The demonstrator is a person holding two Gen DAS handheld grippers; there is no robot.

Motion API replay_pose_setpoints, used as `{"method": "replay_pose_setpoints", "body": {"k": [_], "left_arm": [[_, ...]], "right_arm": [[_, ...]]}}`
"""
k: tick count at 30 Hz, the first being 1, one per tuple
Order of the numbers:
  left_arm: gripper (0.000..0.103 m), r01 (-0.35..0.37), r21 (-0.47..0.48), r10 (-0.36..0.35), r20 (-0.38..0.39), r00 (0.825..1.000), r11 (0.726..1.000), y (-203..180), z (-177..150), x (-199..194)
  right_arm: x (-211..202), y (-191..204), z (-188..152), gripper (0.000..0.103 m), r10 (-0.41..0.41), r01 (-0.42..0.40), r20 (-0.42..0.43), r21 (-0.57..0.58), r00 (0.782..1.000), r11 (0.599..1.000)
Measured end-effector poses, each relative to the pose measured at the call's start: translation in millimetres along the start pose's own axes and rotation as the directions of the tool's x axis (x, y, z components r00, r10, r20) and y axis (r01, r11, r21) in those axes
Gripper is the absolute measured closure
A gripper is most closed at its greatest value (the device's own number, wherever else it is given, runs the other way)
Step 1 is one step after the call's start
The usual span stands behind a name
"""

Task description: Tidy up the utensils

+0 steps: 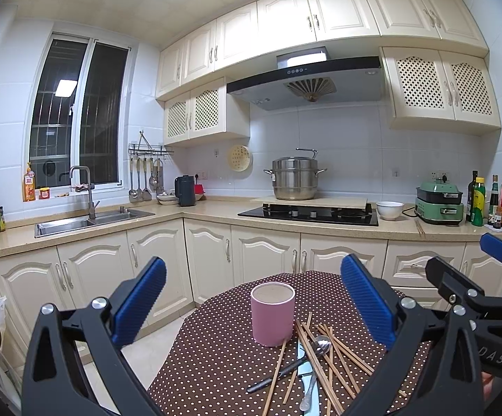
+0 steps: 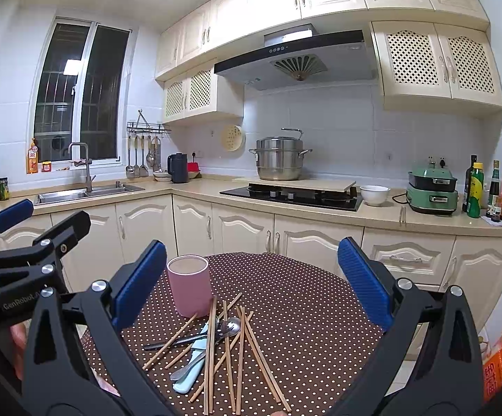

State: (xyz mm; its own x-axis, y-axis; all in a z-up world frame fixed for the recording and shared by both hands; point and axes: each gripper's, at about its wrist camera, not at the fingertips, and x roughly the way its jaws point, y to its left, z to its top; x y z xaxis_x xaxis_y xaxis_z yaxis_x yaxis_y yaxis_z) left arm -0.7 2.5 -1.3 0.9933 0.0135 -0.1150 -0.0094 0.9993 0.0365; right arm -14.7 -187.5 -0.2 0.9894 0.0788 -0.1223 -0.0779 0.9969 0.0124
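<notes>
Seemingly nothing is picked yet: left gripper and right gripper hover wide open, empty; next, pinch one of the chopsticks lying at five o'clock of the pink cup.

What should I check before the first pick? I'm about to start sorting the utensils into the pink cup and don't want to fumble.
1. Left gripper open, holding nothing: ok.
2. Right gripper open, holding nothing: ok.
3. Pink cup upright on the dotted tablecloth, mouth unobstructed: ok.
4. Cup empty inside: cannot tell, its bottom is hidden.
5. Chopsticks lying separate for a clean grasp: not ok, they cross one another and the spoon.
6. Pile clear of the cup: not ok, some chopstick tips reach its base.
</notes>
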Motion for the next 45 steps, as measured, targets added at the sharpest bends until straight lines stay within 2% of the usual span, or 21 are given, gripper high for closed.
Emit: {"method": "replay_pose_setpoints", "body": {"k": [14, 31, 35, 42, 45], "left_arm": [[0.004, 0.004, -0.005, -0.004, 0.000, 1.000, 1.000, 1, 1, -2], [0.004, 0.025, -0.031, -0.025, 0.024, 0.999, 0.999, 3, 6, -22], [0.004, 0.031, -0.024, -0.031, 0.025, 0.999, 0.999, 0, 5, -21], [0.004, 0.053, 0.001, -0.053, 0.026, 0.998, 0.999, -7, 1, -18], [0.004, 0.053, 0.009, -0.053, -0.011, 0.999, 0.999, -10, -2, -9]], "right_arm": [[0, -1, 1, 0.006, 0.001, -0.001, 0.000, 0.001, 1.000, 1.000], [-26, 4, 8, 0.006, -0.016, 0.017, 0.034, -0.032, 0.999, 0.999], [-27, 1, 6, 0.006, -0.029, 0.029, 0.018, -0.032, 0.999, 0.999], [-20, -12, 2, 0.006, -0.012, 0.013, -0.025, 0.032, 1.000, 0.999], [-13, -15, -3, 0.006, -0.004, 0.006, -0.054, 0.046, 0.999, 0.999]]}}
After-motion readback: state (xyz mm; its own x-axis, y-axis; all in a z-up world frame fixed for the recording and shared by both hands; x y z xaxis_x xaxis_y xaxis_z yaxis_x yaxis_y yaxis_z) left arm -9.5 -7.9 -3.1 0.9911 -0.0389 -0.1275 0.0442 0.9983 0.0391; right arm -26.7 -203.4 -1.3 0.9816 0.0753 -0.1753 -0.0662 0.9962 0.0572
